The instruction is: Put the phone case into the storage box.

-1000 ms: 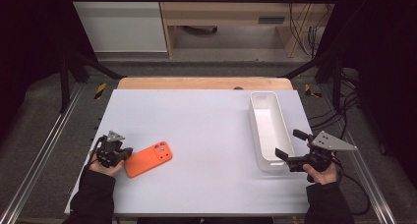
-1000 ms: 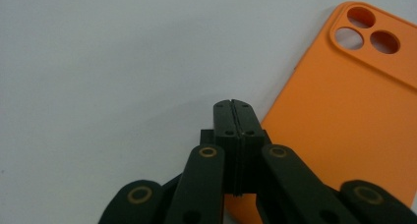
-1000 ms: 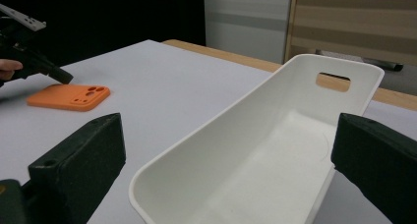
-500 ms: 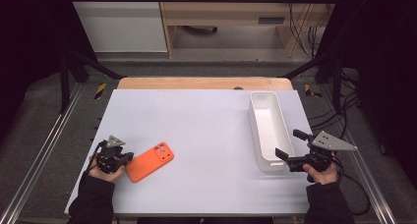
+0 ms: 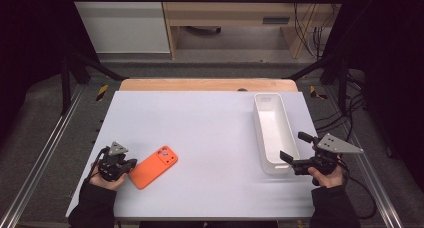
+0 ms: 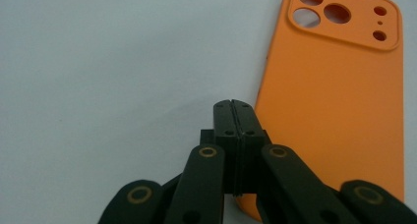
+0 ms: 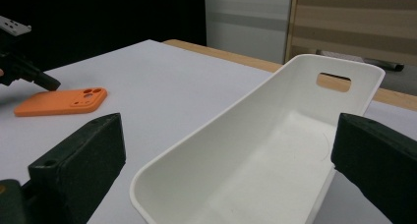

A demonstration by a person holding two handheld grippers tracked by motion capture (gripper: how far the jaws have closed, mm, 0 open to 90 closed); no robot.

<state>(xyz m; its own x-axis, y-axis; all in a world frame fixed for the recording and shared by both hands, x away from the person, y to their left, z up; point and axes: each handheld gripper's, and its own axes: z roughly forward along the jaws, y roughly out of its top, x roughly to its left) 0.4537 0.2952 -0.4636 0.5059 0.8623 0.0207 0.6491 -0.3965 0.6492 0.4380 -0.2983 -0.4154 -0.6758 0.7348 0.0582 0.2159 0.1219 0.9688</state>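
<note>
The left hand-held gripper (image 6: 235, 117), jaws pressed together, sits at the near edge of the flat orange silicone phone case (image 6: 339, 101). The approach is under way; next, I'd say, it spreads and pinches that edge, while the right hand-held gripper (image 5: 299, 149) waits spread beyond.

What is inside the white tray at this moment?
Nothing: the white tray shows a bare floor in the right gripper view. The near wall hides a strip of its floor. The orange phone case lies apart on the table.

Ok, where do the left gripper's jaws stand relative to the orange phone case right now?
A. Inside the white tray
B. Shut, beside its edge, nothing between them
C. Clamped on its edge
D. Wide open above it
B: in the left gripper view the left gripper has its jaws pressed together with nothing between them, beside the long edge of the orange phone case.
</note>
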